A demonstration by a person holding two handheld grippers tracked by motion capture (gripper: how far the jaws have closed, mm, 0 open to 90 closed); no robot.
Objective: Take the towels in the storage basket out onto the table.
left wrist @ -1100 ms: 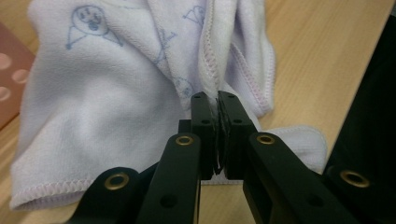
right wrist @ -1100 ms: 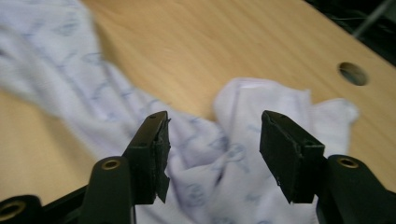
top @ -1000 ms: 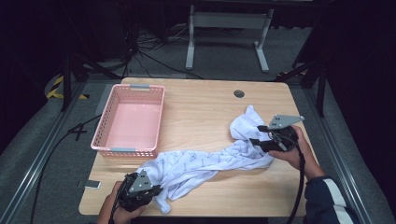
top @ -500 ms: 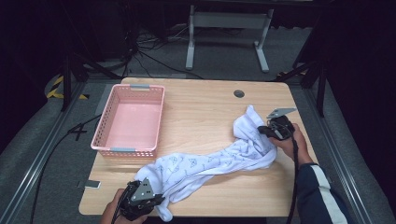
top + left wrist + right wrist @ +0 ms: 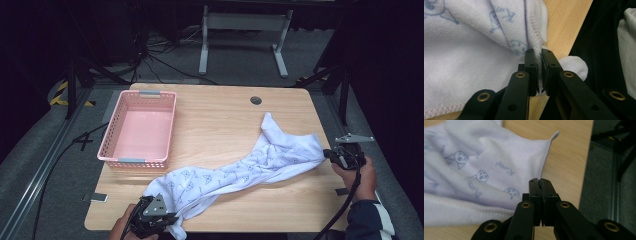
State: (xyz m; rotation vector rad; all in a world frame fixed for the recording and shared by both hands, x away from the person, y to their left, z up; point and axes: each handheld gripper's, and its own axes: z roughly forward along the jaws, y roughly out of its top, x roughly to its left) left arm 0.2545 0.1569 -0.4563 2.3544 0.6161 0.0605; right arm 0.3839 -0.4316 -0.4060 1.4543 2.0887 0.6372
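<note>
A white towel [image 5: 240, 167] printed with small blue cat faces lies stretched in a twisted band across the front of the wooden table [image 5: 220, 115]. At the table's front left edge, my left gripper [image 5: 167, 220] is shut on the towel's stitched hem. The left gripper view shows its jaws [image 5: 537, 53] pinching that hem of the towel [image 5: 474, 50]. By the right edge, my right gripper [image 5: 327, 154] is shut on the opposite corner. The right gripper view shows its jaws [image 5: 540, 181] clamped on the thin edge of the towel [image 5: 486, 162], which rises taut from them.
A pink perforated basket [image 5: 108, 145] stands empty on the table's left half. A round cable hole [image 5: 256, 100] sits near the back edge. Behind the table, a grey metal stand [image 5: 240, 30] and cables lie on the dark floor.
My right gripper has closed on the towel's corner and moved right to the table's right edge, drawing the towel out longer. The left gripper has stayed put at the front left.
</note>
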